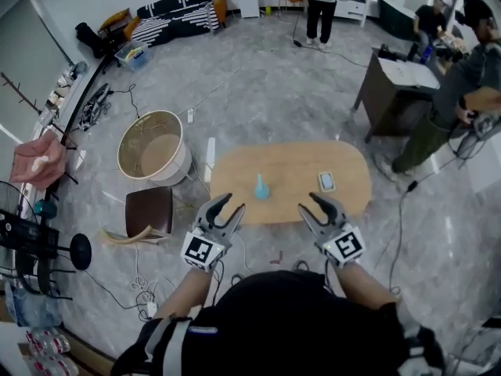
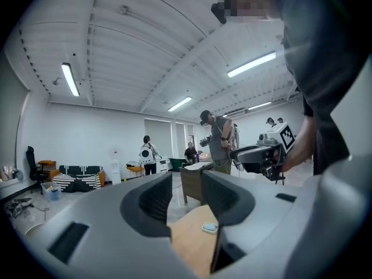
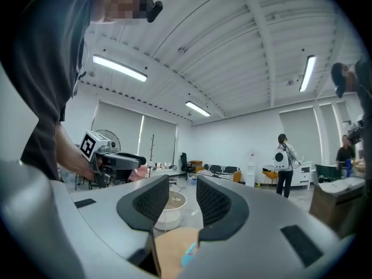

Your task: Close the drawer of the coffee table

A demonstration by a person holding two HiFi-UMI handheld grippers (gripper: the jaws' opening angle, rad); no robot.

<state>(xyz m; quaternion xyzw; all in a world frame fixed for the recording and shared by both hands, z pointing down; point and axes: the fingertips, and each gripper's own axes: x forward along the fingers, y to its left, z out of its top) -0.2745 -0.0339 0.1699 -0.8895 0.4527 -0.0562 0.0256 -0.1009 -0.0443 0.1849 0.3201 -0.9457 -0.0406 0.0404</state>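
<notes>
1. The round white tub (image 1: 154,147) stands open on the floor left of the coffee table (image 1: 290,163). Its beige inside looks bare apart from a few thin lines I cannot make out.
2. A blue bin (image 1: 131,53) by the striped sofa (image 1: 178,12) holds something too small to tell.
3. The oval wooden coffee table sits just ahead of the person. A small teal object (image 1: 261,186) stands near the middle of its top, and a flat pale item (image 1: 326,182) lies toward the right. No view shows its drawer.
4. The left gripper (image 1: 234,202) and right gripper (image 1: 306,202) are held side by side, pointing level. From above they appear over the table's near edge. Each has its jaws spread, with nothing between them.
5. Only the left gripper view shows the dark desk (image 2: 192,182) side-on, with people standing near it. Only the right gripper view shows the tub from the side. Only the head view takes in the whole tabletop.
</notes>
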